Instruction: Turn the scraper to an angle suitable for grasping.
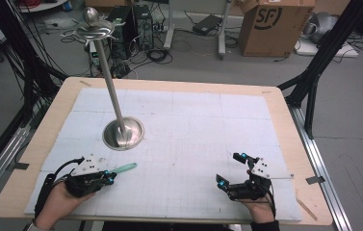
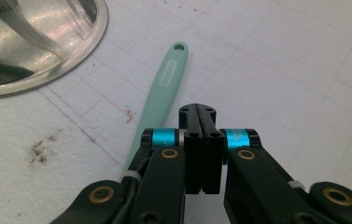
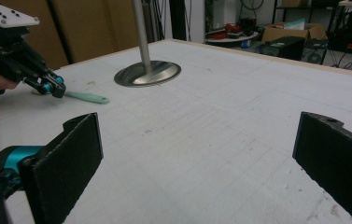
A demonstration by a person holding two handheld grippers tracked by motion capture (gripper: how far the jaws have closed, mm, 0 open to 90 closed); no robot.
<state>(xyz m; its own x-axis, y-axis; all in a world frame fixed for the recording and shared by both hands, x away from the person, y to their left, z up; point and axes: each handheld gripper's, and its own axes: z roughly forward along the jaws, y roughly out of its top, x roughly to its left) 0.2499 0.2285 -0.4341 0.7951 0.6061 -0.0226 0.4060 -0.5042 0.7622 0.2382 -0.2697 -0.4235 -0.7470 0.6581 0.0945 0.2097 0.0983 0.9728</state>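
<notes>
A mint-green utensil handle [image 1: 123, 168] with a hole at its far end lies flat on the white gridded mat [image 1: 193, 125]. My left gripper [image 1: 111, 177] sits at its near end, low over the mat. In the left gripper view the jaws of this gripper [image 2: 200, 112] are pressed together with nothing between them, and the handle [image 2: 166, 88] runs past on their left side, under the left link. My right gripper [image 1: 230, 169] rests near the front right of the mat, jaws wide apart and empty [image 3: 201, 149]. The right gripper view shows the left gripper [image 3: 58, 90] beside the handle [image 3: 87, 97].
A steel stand with a round base [image 1: 123, 133] and a tall pole [image 1: 109, 77] topped by a hook ring [image 1: 94, 31] stands on the mat's left half, just beyond the handle. The wooden table rim [image 1: 285, 115] frames the mat. Boxes and cables lie on the floor behind.
</notes>
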